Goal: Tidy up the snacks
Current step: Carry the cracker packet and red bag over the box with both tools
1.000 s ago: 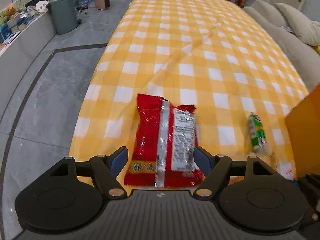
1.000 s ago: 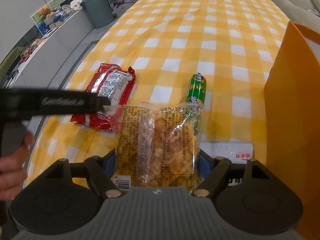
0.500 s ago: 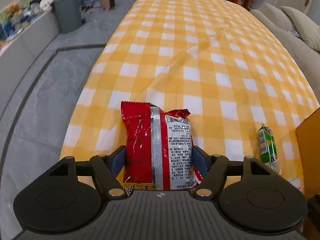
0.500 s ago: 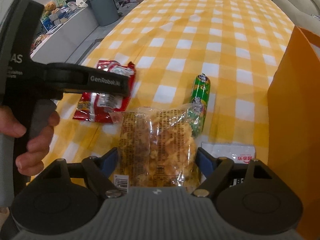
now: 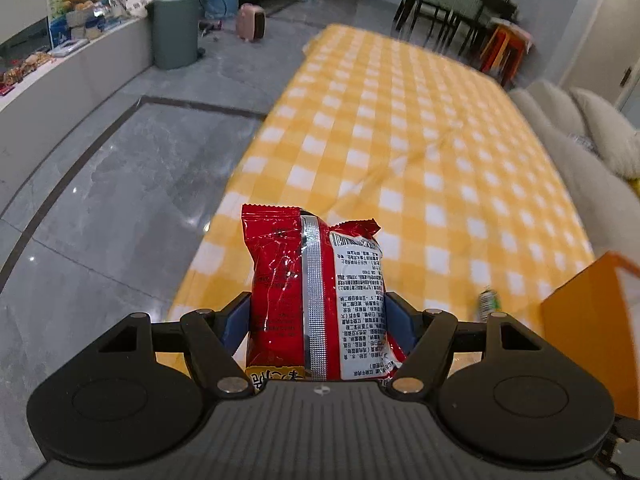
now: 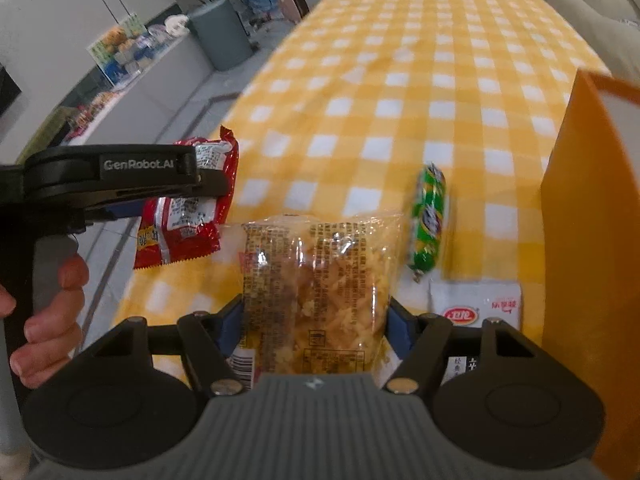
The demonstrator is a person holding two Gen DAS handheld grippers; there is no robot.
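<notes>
With a snack in each set of tongs, I am at the lifting step, just ahead of dropping things into the orange bag (image 6: 592, 240) on my right. My left gripper (image 5: 318, 320) is clamped on the red packet (image 5: 316, 292), its blue pads pressed against both sides, and the packet hangs clear of the checked tablecloth (image 5: 400, 140), standing up between the fingers. My right gripper (image 6: 316, 320) has the clear packet of yellow crisps (image 6: 316, 292) between its pads; the jaws are closing at this moment and already touch both sides of the packet, so I judge the grip made but still firming. From the right wrist view I can see my own left hand (image 6: 48, 320) on the handle of the other tool, with the red packet held just beside the table's near corner.

Left on the cloth are a green sausage stick (image 6: 430, 220) and a white packet (image 6: 476, 308), both close to the bag's wall. The bag's open top is only partly in view, so I cannot tell what is inside.

Next, I think, comes carrying one packet over the bag's rim and letting go above the opening, one hand at a time so the tools do not collide.
</notes>
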